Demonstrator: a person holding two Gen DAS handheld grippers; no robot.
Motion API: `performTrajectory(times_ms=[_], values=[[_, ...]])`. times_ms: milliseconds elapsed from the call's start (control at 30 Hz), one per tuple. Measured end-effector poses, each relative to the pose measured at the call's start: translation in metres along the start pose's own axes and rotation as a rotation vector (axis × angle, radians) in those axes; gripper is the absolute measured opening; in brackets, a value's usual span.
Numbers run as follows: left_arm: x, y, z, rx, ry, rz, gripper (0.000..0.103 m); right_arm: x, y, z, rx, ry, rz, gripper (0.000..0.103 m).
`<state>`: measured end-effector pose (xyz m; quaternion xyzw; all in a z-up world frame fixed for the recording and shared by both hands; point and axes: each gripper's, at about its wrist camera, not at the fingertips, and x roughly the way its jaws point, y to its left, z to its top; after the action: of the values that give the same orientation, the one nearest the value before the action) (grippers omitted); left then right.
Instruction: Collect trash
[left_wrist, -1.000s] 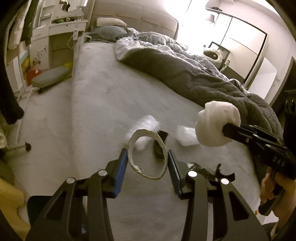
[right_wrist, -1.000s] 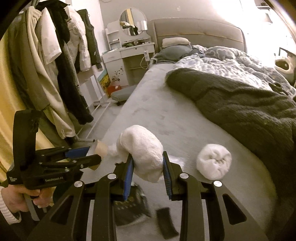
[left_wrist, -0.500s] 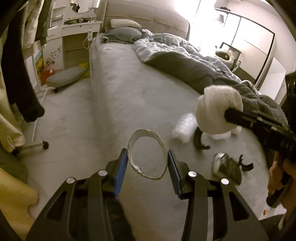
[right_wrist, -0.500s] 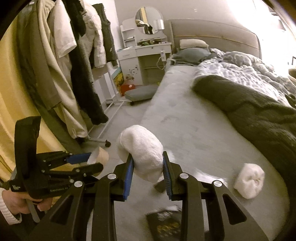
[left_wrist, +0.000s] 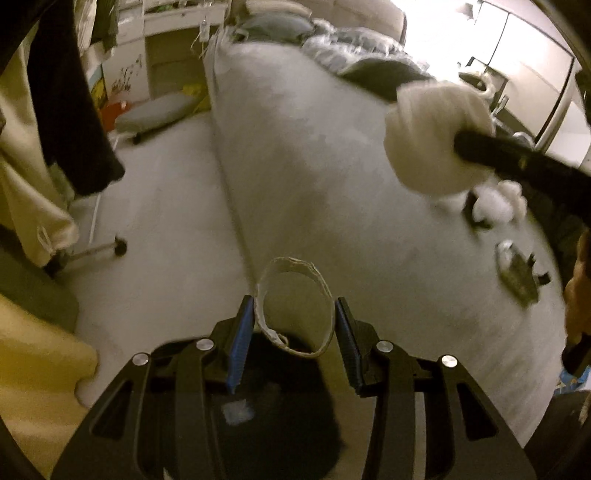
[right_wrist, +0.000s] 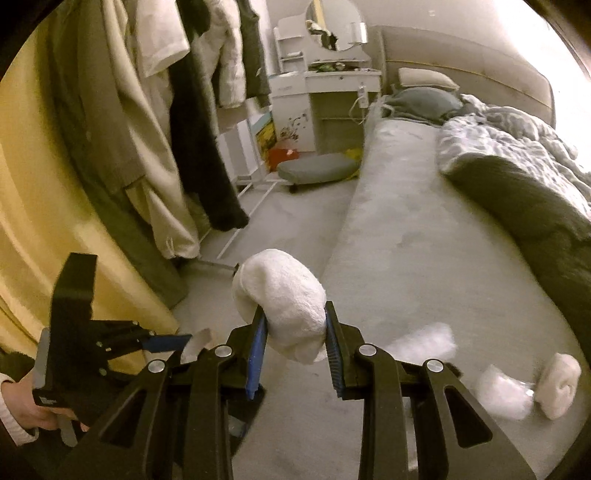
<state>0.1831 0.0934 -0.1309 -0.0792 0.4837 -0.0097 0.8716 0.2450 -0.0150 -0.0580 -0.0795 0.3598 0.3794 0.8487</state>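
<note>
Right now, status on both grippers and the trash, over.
Left gripper shut on cardboard ring. Right gripper shut on white wad. Dark bin below the ring. More white wads on bed.

On the bed (right_wrist: 424, 258), a blanket (right_wrist: 524, 206) lies right, pillows (right_wrist: 428, 99) behind, a dresser (right_wrist: 332, 99) left of them.

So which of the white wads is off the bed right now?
The wad pinched in the right claw. The other wads and the roll lie on the bed.
</note>
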Motion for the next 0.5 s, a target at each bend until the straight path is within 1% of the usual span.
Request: performTrajectory(times_ms=[200,300,400,500], values=[[0.016,0.022,-0.025,-0.045,0.117,-0.018,0.046,0.026,0.026,0.003,-0.017,0.058,0.022,0.030],[0.022,0.031,-0.038,-0.048,0.166,-0.021,0.046,0.037,0.035,0.003,-0.027,0.089,0.013,0.030],[0.026,0.042,-0.049,-0.060,0.205,-0.012,0.046,0.048,0.045,0.001,-0.031,0.121,0.020,0.030],[0.029,0.052,-0.058,-0.082,0.241,-0.011,0.046,0.059,0.055,-0.001,-0.028,0.144,0.047,0.030]])
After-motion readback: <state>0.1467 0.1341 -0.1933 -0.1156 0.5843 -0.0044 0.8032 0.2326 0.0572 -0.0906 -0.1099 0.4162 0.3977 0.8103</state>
